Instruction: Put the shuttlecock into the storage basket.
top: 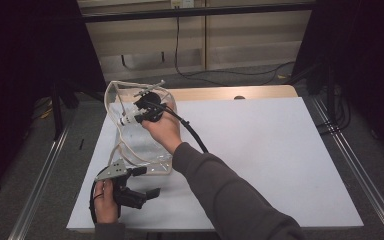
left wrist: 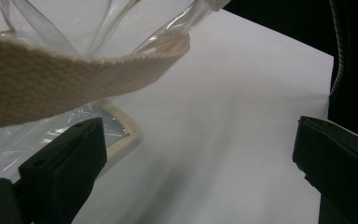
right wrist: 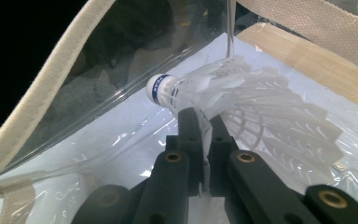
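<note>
From the high view, the right claw (top: 130, 119) is reached into the mouth of a clear plastic bag with cream webbing trim and handles (top: 130, 145), which lies near the far left corner of the white surface (top: 260, 160). A white feathered shuttlecock with a blue-banded cork tip (top: 126, 120) shows at that claw's tip. The left claw (top: 147, 182) rests near the surface's near left corner, just beside the bag's near edge, and its jaws stand wide apart.

In the left gripper view, the left claw (left wrist: 196, 154) is spread wide with bare surface between its jaws, holding nothing; a cream strap (left wrist: 60, 77) of the bag hangs across above them.

In the right gripper view, the right claw (right wrist: 204, 133) is closed almost fully, pinching the feather skirt of the shuttlecock (right wrist: 233, 100) inside the bag (right wrist: 98, 126), cork tip pointing away to the left.
</note>
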{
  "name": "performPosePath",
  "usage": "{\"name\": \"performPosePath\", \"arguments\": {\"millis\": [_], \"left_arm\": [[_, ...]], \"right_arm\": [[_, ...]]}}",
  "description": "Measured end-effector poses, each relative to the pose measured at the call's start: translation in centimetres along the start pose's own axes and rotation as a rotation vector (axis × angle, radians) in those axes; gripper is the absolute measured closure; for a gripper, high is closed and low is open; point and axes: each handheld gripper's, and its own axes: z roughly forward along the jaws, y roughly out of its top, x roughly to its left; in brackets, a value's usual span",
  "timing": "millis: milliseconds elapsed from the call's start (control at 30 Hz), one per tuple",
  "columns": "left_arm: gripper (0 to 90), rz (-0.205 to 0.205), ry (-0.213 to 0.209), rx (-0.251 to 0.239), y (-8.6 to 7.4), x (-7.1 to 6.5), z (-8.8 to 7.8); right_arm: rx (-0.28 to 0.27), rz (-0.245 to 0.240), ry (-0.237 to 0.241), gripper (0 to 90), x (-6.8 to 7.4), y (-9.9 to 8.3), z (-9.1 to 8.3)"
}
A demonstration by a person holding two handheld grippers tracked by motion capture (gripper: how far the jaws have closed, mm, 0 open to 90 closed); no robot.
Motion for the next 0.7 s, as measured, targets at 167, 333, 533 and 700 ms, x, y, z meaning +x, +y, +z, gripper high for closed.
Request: {"name": "performPosePath", "arguments": {"millis": [167, 333, 533, 700], "left_arm": [[2.9, 0.0, -0.001, -0.007, 0.0, 0.0, -0.1], [2.9, 0.0, 0.0, -0.007, 0.0, 0.0, -0.1], [3.0, -0.001, 0.002, 0.0, -0.1, 0.1, -0.1], [3.0, -0.009, 0.003, -0.003, -0.1, 0.1, 0.0]], "right_arm": [[-0.004, -0.005, -0.007, 88.0, 0.2, -0.1, 0.4], [0.008, -0.006, -0.016, 87.7, 0.0, -0.4, 1.1], [0.025, -0.019, -0.026, 87.6, 0.0, -0.7, 1.9], [0.04, -0.021, -0.038, 87.5, -0.3, -1.0, 2.3]]}}
